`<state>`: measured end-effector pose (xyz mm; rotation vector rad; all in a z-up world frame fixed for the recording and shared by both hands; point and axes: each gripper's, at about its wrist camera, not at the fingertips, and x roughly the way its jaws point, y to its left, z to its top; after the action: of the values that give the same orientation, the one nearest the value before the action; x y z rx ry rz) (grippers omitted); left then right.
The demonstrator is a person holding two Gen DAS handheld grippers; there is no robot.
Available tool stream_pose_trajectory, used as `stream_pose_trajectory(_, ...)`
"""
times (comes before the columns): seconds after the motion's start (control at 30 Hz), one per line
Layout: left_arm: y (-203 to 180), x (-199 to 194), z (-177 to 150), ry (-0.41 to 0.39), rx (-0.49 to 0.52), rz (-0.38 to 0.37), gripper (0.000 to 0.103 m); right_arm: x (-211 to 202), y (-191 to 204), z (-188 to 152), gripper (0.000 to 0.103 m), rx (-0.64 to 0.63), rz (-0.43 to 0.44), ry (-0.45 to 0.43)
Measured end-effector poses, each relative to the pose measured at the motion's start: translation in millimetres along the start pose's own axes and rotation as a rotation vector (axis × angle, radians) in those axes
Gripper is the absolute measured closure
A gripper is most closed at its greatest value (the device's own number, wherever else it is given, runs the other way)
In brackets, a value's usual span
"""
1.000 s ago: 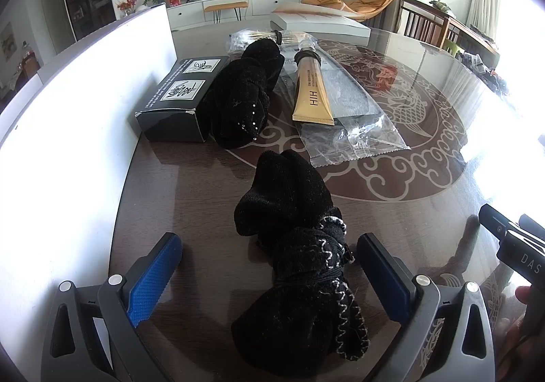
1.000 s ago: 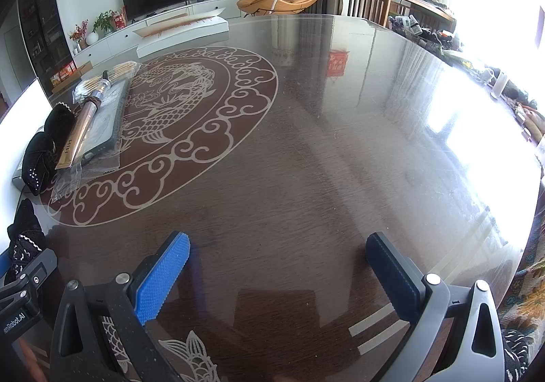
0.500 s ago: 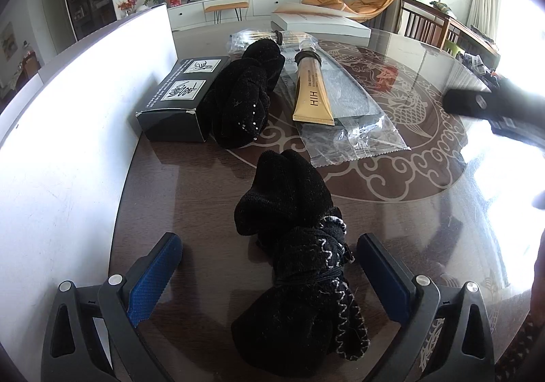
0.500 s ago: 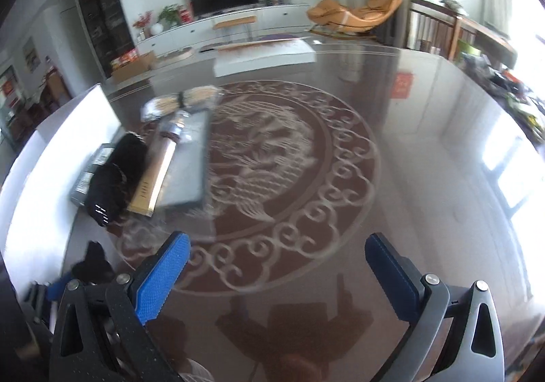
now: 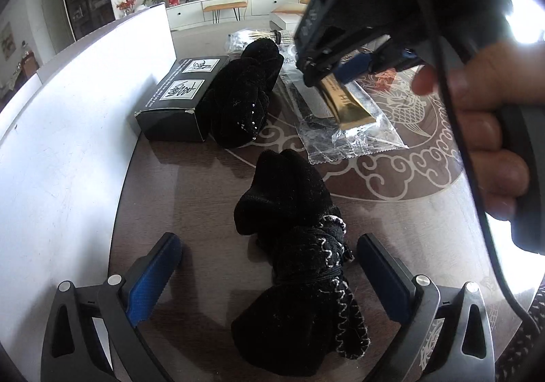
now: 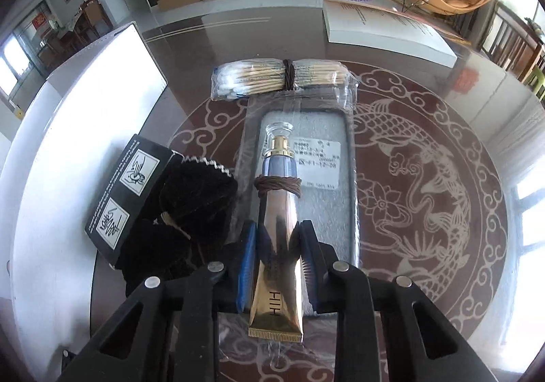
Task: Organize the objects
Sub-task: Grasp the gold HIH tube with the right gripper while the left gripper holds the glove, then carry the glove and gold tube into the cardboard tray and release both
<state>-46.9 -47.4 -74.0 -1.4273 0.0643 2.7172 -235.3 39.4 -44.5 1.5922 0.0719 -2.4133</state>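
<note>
My right gripper is shut on a gold cosmetic tube with a brown band and clear cap; the tube also shows in the left wrist view. It lies over a plastic-wrapped grey phone case. My left gripper is open, its jaws either side of a black pouch on the table without touching it. A second black pouch leans on a black box. A cotton swab bundle lies beyond the case.
A white panel stands along the table's left edge. A white flat box lies at the far side. The round dark table has a fish pattern. The right hand and gripper body fill the upper right of the left view.
My right gripper swung left across the table, came down over the gold tube and shut on it. My left gripper and the black pouch between its jaws have not moved.
</note>
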Motion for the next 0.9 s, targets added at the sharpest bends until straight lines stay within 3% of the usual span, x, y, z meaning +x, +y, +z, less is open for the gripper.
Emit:
stream_pose_trajectory(0.07, 0.4, -1.2, -1.0, 0.015, 0.023, -0.015, 0.000, -9.0, -17.2, -15.5, 0.077, 0.028, 0.024, 0.014)
stream_pose_trajectory(0.1, 1.4, -3.6, -3.2, 0.008, 0.029, -0.018, 0.005, -15.6, -28.4, -25.6, 0.077, 0.047, 0.044, 0.018)
stream_pose_trajectory(0.13, 2.5, -7.7, -5.3, -0.010, 0.033, -0.021, 0.024, -21.8, -39.4, -35.9, 0.077, 0.066, 0.062, 0.023)
stream_pose_trajectory(0.17, 3.4, -12.1, -6.8, -0.026, 0.037, -0.027, 0.036, -28.1, -50.3, -47.1, 0.077, 0.084, 0.086, 0.029)
stream_pose_trajectory(0.2, 3.5, -15.6, -7.5, -0.035, 0.044, -0.030, 0.067, -34.4, -61.3, -59.1, 0.077, 0.108, 0.115, 0.034)
stream_pose_trajectory(0.23, 4.1, -17.4, -7.5, -0.036, 0.046, -0.037, 0.072, -40.4, -72.4, -71.8, 0.077, 0.135, 0.145, 0.041)
stream_pose_trajectory(0.43, 14.0, -58.8, 1.9, -0.118, -0.013, -0.139, 0.072, -80.4, -105.6, -126.2, 0.077, 0.292, 0.305, 0.021)
stream_pose_trajectory(0.6, 45.7, -137.3, 16.4, -0.227, -0.074, -0.189, 0.072, -130.8, -58.6, -107.3, 0.077, 0.226, 0.386, -0.065)
stream_pose_trajectory(0.7, 96.6, -174.1, 24.3, -0.284, -0.132, -0.098, 0.072, -157.4, 2.5, -81.8, 0.077, 0.137, 0.497, -0.111)
stream_pose_trajectory(0.77, 138.2, -184.0, 25.2, -0.280, -0.193, -0.019, 0.072, -170.0, 52.2, -66.2, 0.077, 0.070, 0.580, -0.136)
stream_pose_trajectory(0.9, 208.9, -168.6, 22.1, -0.162, -0.290, 0.127, 0.067, -169.3, 146.5, -52.7, 0.076, -0.046, 0.689, -0.130)
